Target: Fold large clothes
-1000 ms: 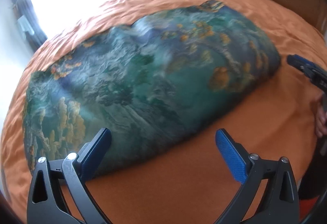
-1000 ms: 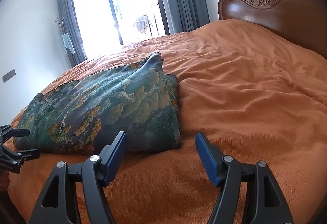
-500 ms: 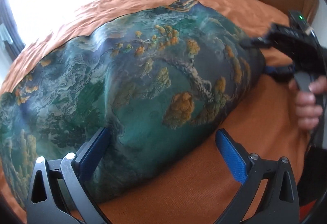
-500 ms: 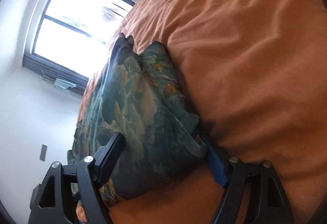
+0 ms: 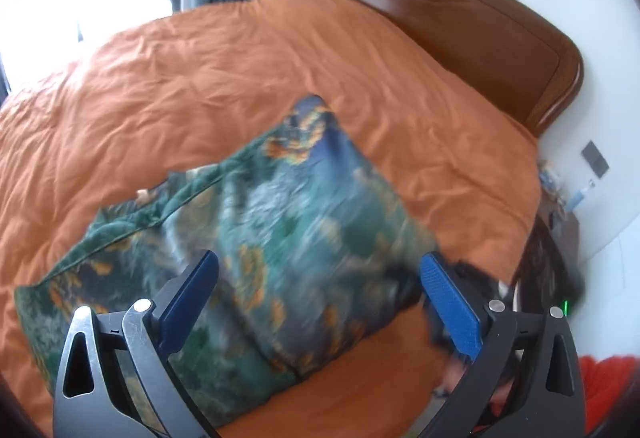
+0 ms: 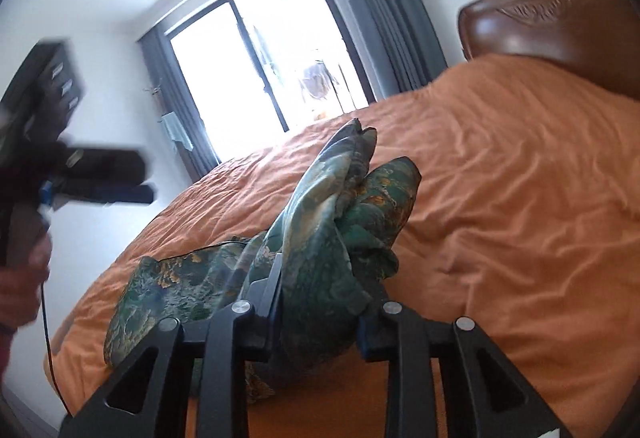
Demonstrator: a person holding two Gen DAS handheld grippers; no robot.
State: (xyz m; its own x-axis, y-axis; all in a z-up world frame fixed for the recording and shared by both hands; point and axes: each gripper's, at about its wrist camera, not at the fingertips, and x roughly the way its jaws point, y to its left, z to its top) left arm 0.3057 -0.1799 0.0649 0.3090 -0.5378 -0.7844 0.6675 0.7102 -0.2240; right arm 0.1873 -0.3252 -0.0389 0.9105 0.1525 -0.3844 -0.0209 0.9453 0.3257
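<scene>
Right claw (image 6: 320, 302) clamped on bunched green garment (image 5: 256, 238) above orange bed (image 5: 240, 70); left claw (image 5: 320, 302) wide open, empty.

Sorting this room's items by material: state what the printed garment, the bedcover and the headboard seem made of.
Printed garment: thin, slightly glossy fabric, perhaps satin; bunches softly in the right gripper.
Bedcover: matte orange woven cloth, finely creased.
Headboard: dark varnished wood, carved and shiny.

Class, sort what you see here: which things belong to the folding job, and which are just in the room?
Part of the job:
- patterned green garment
- right gripper, shut on it
- left gripper, open
- orange bedspread

Just there:
- headboard
- curtains
- window
</scene>
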